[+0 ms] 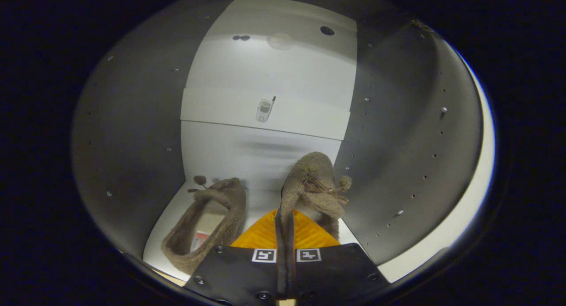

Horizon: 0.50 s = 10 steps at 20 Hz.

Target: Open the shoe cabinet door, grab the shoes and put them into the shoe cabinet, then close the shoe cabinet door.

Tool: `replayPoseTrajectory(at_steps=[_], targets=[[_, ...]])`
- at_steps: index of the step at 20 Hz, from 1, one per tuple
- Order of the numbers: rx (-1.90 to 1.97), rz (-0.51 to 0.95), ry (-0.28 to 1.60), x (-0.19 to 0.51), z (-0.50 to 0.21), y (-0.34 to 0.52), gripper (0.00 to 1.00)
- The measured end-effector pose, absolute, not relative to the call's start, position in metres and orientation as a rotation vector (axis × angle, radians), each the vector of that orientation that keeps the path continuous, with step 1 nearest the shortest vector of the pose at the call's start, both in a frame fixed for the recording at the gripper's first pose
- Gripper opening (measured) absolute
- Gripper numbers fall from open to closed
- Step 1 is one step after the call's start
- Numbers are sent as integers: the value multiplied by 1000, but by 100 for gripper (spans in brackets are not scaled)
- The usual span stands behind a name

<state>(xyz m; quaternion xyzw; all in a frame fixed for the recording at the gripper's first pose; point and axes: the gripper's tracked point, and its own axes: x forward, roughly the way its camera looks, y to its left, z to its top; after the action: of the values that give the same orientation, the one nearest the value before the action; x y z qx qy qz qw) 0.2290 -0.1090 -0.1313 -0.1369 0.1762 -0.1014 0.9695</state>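
I am looking into the open shoe cabinet [230,151], with its white back panel and shaded side walls. One brown fuzzy shoe [208,226] lies on the cabinet floor, left of my fingers, opening up. The second brown shoe [311,182], with a small bow and pompom, stands tilted just ahead of my fingers near the right wall. My gripper [285,222] is shut on this shoe's side rim, which runs down between the two fingers. I cannot tell whether its sole touches the floor.
A white cross panel [309,120] with a small metal fitting [264,110] spans the back above the shoes. The right side wall [398,164] has rows of peg holes and stands close to the held shoe. A strip of white floor [258,204] separates the shoes.
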Motion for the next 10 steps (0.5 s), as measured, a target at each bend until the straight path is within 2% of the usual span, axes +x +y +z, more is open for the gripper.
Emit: replayPoseTrajectory(at_steps=[10], targets=[[-202, -189, 375, 253, -145, -107, 7]])
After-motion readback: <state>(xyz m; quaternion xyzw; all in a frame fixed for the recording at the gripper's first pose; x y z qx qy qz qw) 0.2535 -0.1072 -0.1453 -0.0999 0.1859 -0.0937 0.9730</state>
